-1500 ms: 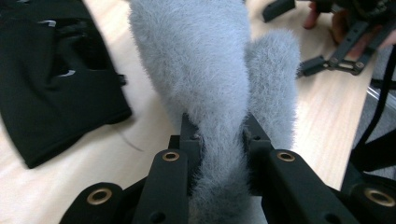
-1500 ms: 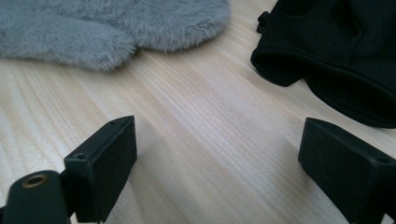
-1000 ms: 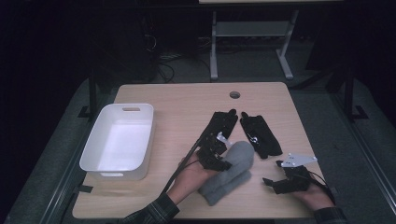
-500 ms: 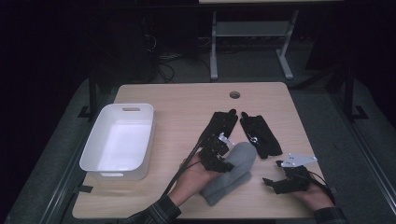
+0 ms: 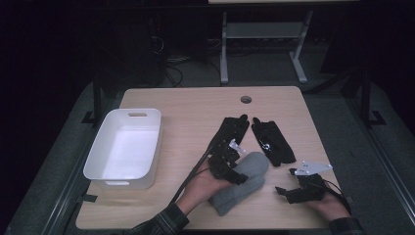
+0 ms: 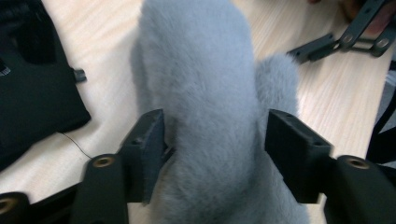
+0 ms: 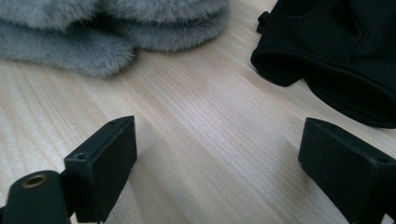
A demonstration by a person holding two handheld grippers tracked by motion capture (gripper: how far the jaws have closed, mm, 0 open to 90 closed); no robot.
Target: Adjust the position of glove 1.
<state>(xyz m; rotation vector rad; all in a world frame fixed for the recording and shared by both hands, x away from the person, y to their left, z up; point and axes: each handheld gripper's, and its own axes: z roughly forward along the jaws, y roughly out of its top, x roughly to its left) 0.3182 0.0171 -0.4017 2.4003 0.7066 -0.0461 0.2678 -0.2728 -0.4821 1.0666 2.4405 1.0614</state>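
Left tongs (image 6: 215,135) just opening: apart now, either side of the fluffy grey mitten (image 6: 201,70), no squeeze. Right tongs (image 7: 217,144) apart over bare table (image 7: 210,93), mitten ahead-left, black glove (image 7: 336,56) ahead-right. Might snag the fur if pulled back crooked, dragging the mitten along.

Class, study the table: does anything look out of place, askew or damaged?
Nothing looks damaged or spilled. The grey furry mittens lie stacked slightly askew, between the left tongs, whose jaws have just been opening. The black gloves lie flat; the white bin sits upright.
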